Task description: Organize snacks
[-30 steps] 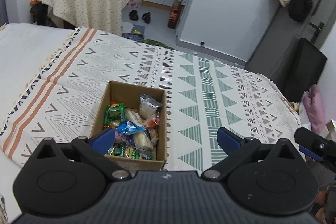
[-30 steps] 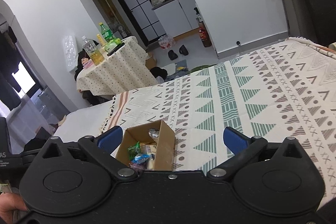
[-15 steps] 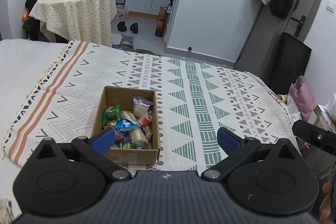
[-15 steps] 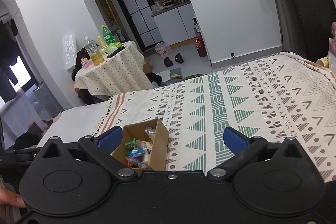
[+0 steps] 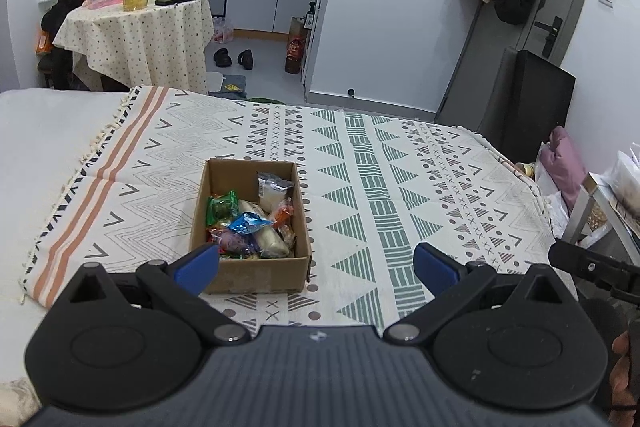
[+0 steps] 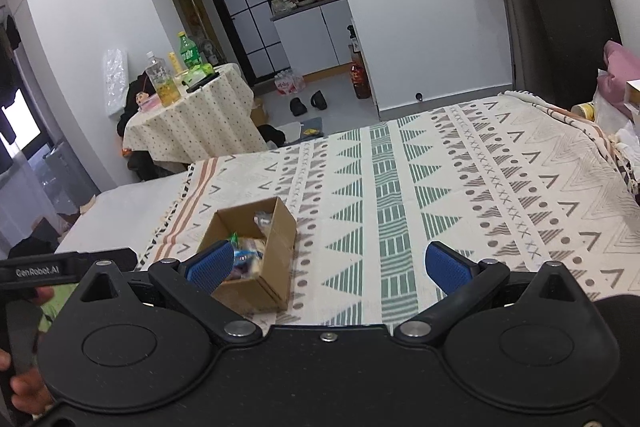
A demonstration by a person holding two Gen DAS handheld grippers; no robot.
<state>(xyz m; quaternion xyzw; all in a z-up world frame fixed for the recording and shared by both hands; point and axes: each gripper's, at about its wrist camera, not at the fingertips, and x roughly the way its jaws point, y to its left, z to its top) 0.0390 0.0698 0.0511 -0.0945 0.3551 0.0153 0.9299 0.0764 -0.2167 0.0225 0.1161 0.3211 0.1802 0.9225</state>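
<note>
A brown cardboard box (image 5: 256, 273) sits on the patterned bedspread (image 5: 400, 187), holding several wrapped snacks (image 5: 248, 223) in green, blue, orange and clear wrappers. My left gripper (image 5: 316, 265) hovers open in front of the box, nothing between its blue fingers (image 5: 198, 265). In the right wrist view the same box (image 6: 276, 247) lies ahead to the left, and my right gripper (image 6: 328, 267) is open and empty, its left pad overlapping the box's near corner in the image. No snacks lie loose on the spread.
A round table (image 5: 140, 39) with bottles stands beyond the bed's far edge. Shoes (image 5: 234, 58) lie on the floor. A black panel (image 5: 540, 107) and a pink bag (image 5: 562, 163) stand at the right. A hand (image 6: 24, 387) holds the left gripper's handle.
Both grippers have pulled back and risen from the box, so it looks smaller and farther. Both stay open; the box and snacks have not moved.
</note>
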